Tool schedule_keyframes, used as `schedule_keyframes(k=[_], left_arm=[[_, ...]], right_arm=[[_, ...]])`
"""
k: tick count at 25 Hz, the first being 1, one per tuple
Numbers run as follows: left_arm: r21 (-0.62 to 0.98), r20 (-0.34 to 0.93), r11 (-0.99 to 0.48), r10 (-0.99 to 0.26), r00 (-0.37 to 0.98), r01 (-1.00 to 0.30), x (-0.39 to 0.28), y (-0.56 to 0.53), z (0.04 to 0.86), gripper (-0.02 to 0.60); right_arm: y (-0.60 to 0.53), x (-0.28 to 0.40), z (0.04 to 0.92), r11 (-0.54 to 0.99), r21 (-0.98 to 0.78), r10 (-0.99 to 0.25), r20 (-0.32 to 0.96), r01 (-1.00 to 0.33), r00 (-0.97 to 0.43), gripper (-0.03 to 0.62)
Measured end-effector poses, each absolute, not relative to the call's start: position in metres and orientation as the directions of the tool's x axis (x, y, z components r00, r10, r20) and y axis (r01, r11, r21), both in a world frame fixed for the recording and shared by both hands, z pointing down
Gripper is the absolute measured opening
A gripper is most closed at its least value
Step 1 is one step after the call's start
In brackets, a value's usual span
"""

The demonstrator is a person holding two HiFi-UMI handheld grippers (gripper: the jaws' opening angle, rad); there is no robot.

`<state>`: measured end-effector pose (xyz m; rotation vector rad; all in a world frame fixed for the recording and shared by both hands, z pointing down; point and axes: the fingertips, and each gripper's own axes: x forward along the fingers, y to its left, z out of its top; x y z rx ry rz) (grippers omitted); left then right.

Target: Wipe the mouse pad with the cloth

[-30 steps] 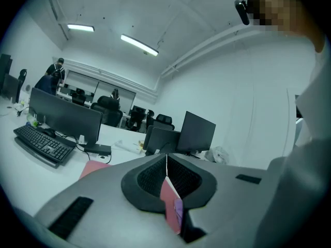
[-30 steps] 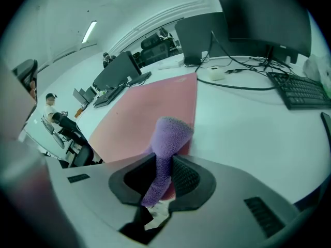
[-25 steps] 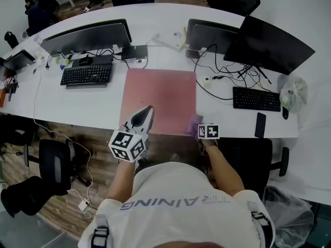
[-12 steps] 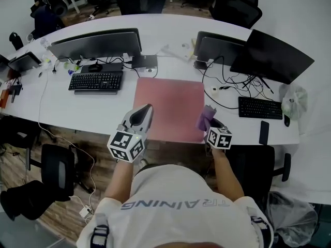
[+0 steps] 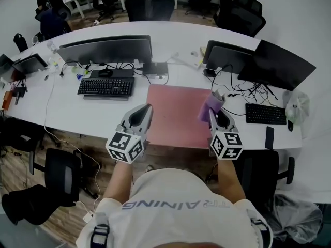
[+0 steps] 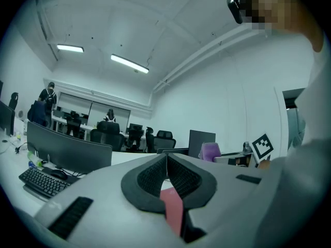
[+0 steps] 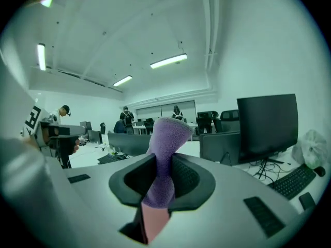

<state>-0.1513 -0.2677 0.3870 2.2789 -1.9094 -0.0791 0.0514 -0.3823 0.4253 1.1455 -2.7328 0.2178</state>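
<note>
Change over the last second: the right hand-held gripper (image 5: 217,112) has come up from the near right corner of the pink mouse pad (image 5: 173,112) and now sits farther up the pad's right edge, carrying the purple cloth (image 5: 210,107) with it. Its own view shows the jaws clamped on the cloth's middle, with a tuft standing past the tips against the room. We therefore read the cloth as lifted clear of the pad, not pressed on it. The left hand-held gripper (image 5: 140,117) hovers at the pad's near left edge, jaws fully together with nothing between them; it has barely moved. The pad lies flat on the white bench (image 5: 67,112). We judge there is no wiping contact right now. Either a stroke has just ended or the cloth is being carried to start one, and it must come back down onto the pad.
</note>
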Motion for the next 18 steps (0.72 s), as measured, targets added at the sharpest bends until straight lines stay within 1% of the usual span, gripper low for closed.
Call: schedule_keyframes(k=[3, 5, 13, 18], left_arm=[[0.167, 0.062, -0.179, -0.98, 0.191, -0.97, -0.156, -0.266, 0.387, 0.034], [0.169, 0.063, -0.187, -0.978, 0.2, -0.968, -0.157, -0.265, 0.389, 0.034], [0.176, 0.057, -0.203, -0.975, 0.215, -0.963, -0.157, -0.262, 0.389, 0.034], [0.18, 0.054, -0.205, -0.974, 0.218, -0.962, -0.154, -0.265, 0.387, 0.034]], right_arm=[[-0.371, 0.044, 0.396, 0.691, -0.003, -0.717, 0.131, -0.723, -0.685, 0.095], [-0.368, 0.042, 0.388, 0.687, 0.009, -0.723, 0.106, -0.726, -0.683, 0.095], [-0.362, 0.037, 0.391, 0.696, -0.001, -0.713, 0.124, -0.718, -0.691, 0.095], [-0.363, 0.038, 0.384, 0.7, -0.009, -0.71, 0.11, -0.715, -0.696, 0.095]])
